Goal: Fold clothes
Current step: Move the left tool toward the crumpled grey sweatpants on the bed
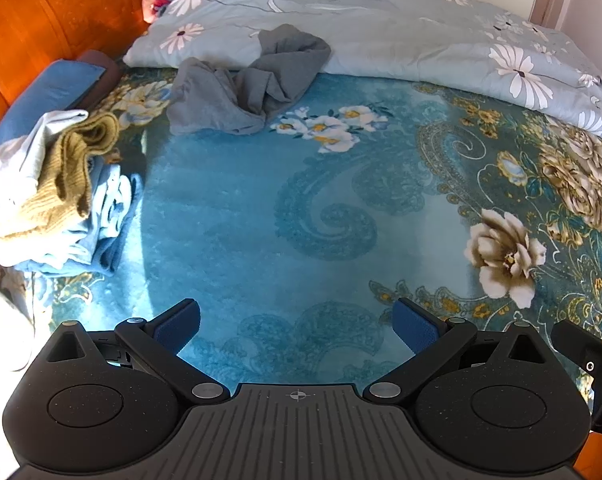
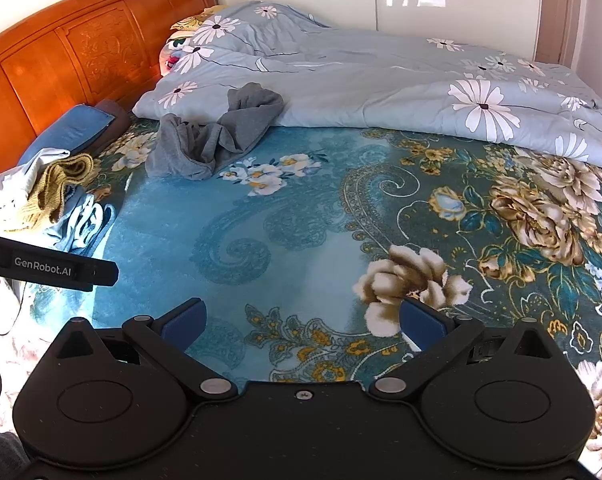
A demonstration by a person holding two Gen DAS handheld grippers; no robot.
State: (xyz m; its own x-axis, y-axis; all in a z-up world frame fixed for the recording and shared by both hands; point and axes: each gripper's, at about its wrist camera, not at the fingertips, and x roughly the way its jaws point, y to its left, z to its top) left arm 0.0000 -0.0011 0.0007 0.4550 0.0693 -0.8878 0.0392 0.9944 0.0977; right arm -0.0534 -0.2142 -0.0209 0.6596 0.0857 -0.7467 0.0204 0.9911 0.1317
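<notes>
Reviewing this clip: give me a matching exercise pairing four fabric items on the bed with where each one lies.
Items:
1. grey garment
2. yellow knit
3. daisy quilt
4. blue pillow

Places:
A. spread along the far side of the bed
B. against the wooden headboard
C. crumpled, partly on the quilt's near edge
D. on the pile of clothes at the left

Pairs: 1-C, 2-D, 3-A, 4-B
</notes>
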